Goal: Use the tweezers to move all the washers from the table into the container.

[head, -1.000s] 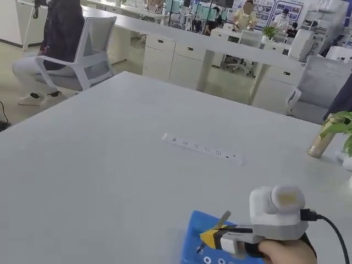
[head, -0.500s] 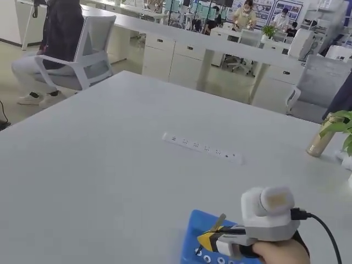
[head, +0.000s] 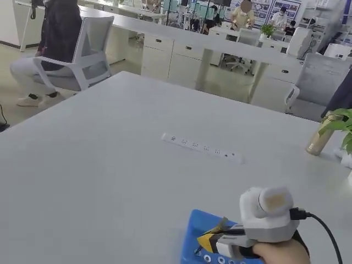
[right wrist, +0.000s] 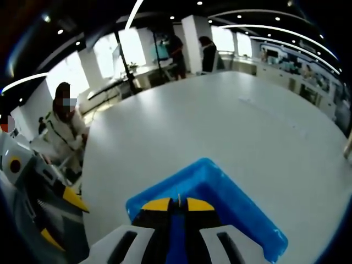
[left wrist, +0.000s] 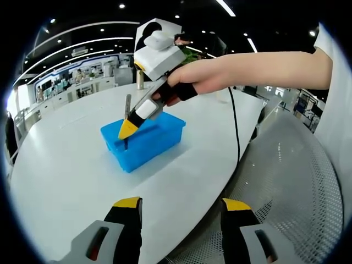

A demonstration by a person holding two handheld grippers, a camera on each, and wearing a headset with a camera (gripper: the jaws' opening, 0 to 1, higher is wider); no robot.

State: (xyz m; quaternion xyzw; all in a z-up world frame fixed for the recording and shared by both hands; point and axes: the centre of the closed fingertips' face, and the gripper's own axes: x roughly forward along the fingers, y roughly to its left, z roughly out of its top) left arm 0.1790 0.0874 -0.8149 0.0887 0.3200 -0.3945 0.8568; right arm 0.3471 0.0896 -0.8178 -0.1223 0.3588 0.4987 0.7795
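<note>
Holds the right hand-held gripper [head: 208, 240] low over the near part of the surface [head: 110, 165], jaws pinched almost together on thin metal tweezers [left wrist: 128, 104]. Points the tweezers' tip down inside the rim of a blue container [left wrist: 159, 137], close to one corner. Grips that tool in a hand [head: 280, 254], with a black cable [head: 329, 235] running off behind it. Holds the left hand-held gripper [left wrist: 182, 203] at the surface's edge, apart from the container, jaws wide apart over the bare top. Shallow, rectangular and bright blue, with upright walls; sits flat on the person's side of the surface. Carries a few small pale washers [head: 208, 258] on its floor, too small for detail. Beyond it, across the pale grey top, a white power strip [head: 202, 147] set flush in the middle. At the far right edge, a metal bottle [head: 320, 137] beside a leafy plant [head: 342, 124]. Further off, past the surface, an office chair [head: 91, 52] with a seated person [head: 52, 33] and rows of white desks [head: 181, 55].
</note>
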